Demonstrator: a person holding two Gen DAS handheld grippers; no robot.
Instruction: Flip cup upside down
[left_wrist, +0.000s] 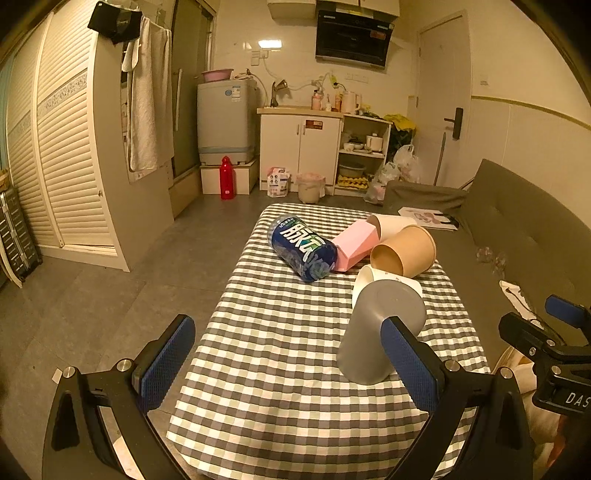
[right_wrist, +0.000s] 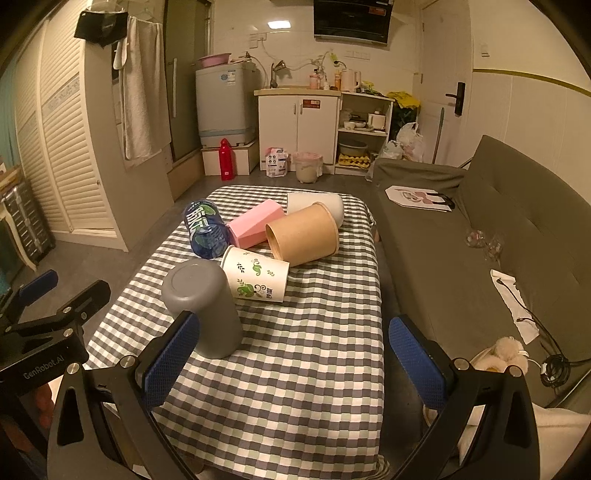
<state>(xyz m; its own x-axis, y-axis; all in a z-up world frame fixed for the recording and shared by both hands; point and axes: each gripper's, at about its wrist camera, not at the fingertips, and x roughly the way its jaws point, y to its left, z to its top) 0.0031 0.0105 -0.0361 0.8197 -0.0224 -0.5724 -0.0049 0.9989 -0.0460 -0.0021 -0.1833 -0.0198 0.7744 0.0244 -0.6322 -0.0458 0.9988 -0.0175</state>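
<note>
Fingers of the left gripper (left_wrist: 288, 365) stand wide apart with nothing between them, and the fingers of the right gripper (right_wrist: 295, 363) are spread just as wide, also holding nothing. Both hover low over the near end of the worktop (right_wrist: 295, 387), which is covered in a grey-and-white checked cloth.

The grey cup (right_wrist: 203, 306) already stands mouth-down on the cloth, its closed base facing up, at the near side of the pile. In the left wrist view the same cup (left_wrist: 376, 328) sits partly behind the inner right finger pad (left_wrist: 410, 365); whether that pad touches it cannot be told. In the right wrist view the left finger pad (right_wrist: 171, 360) overlaps its lower edge in the same uncertain way.

Behind it, the other items all lie on their sides: a white paper cup with green leaf print (right_wrist: 258, 275) touching or just beside the grey cup, a brown paper cup (right_wrist: 304, 236), a white cup (right_wrist: 317, 206) behind that, a pink box (right_wrist: 255, 223) and a blue bottle (right_wrist: 205, 229).

Judging by this, the flip of the grey cup looks finished and the step in hand is release or retreat. If another cup is to follow, the leaf-print one is nearest: the next move would call for closing on its side wall, lifting it clear of its neighbours, then rotating it so the mouth faces down before setting it on a bare patch of cloth.
</note>
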